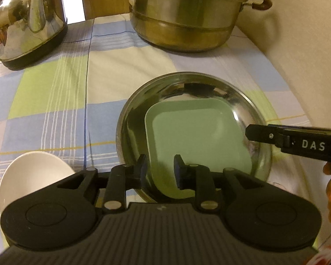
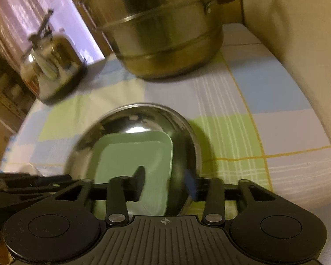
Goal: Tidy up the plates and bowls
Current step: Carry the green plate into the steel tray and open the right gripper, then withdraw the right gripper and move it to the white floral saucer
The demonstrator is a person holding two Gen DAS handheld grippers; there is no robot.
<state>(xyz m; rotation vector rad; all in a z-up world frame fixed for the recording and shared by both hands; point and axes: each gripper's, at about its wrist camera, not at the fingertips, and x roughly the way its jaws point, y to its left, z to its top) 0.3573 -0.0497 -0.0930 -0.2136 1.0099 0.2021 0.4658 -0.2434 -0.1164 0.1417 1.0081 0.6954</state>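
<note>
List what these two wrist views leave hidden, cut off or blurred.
- White bowl: left wrist view, near part hidden behind the left hand-held gripper.
- Steamer pot: top cut off by the upper edge, both views.
- Kettle: right wrist view, blurred.
- Green plate: near edge hidden by the right hand-held gripper.

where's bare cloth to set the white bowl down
Widest free patch: the checked cloth between the kettle, the steamer pot and the steel bowl. Another bare strip lies right of the steel bowl toward the wall. Crowded: near edge, where the white bowl, both grippers and the green plate sit.
</note>
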